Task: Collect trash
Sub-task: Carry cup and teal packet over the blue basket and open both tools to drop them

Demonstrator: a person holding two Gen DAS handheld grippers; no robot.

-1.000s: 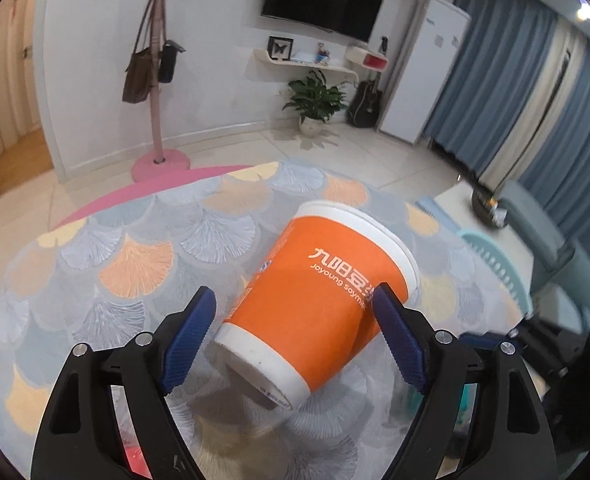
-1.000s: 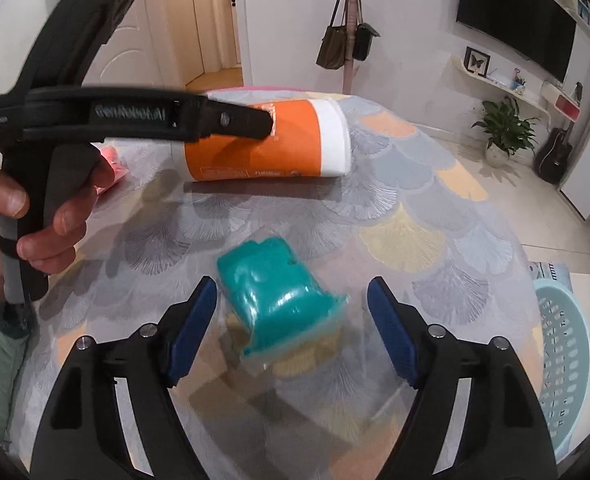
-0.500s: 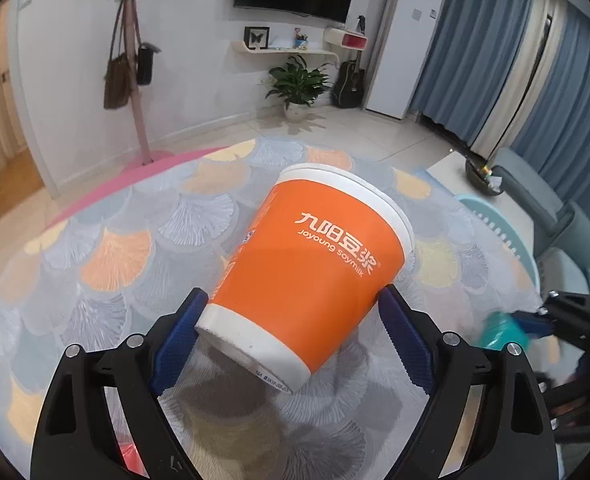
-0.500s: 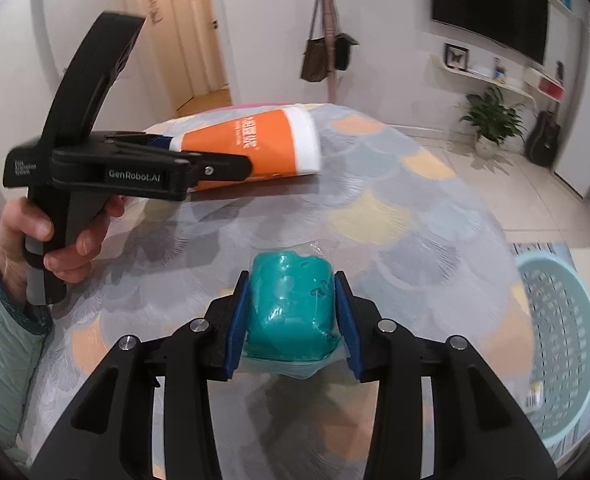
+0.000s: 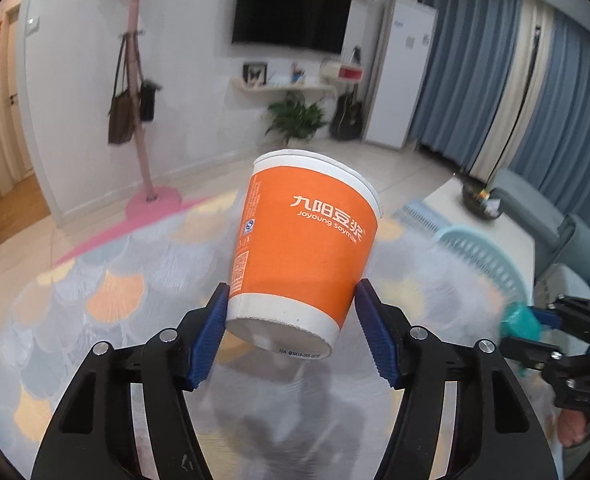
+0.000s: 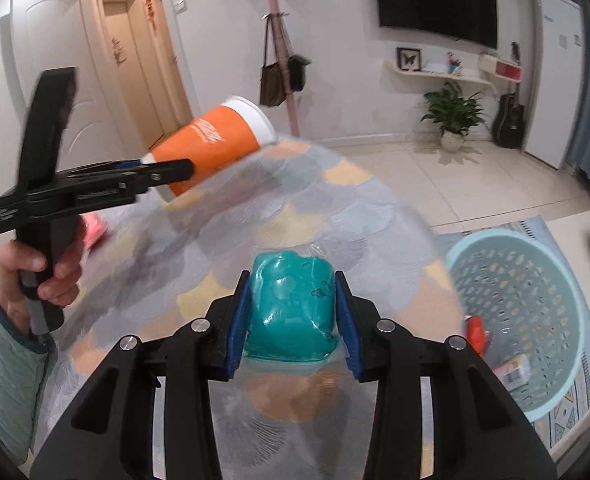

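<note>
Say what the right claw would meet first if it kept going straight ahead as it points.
Probably the table: the right claw, shut on the teal packet, points across it. Depth is unclear.

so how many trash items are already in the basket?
2 visible: an orange-red piece against the left wall of the light blue basket, and a small labelled wrapper lower down. The right gripper's arm covers part of the basket, so more may be hidden.

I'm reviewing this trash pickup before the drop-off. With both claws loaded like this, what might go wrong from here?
1. The left claw grips the orange cup only near its tapered base, tilted; it may slip or pivot out.
2. The right claw squeezes a soft teal packet in slick clear wrap; it may slide free.
3. The blue basket sits on the floor past the table edge, so a rushed release may miss its rim.
</note>
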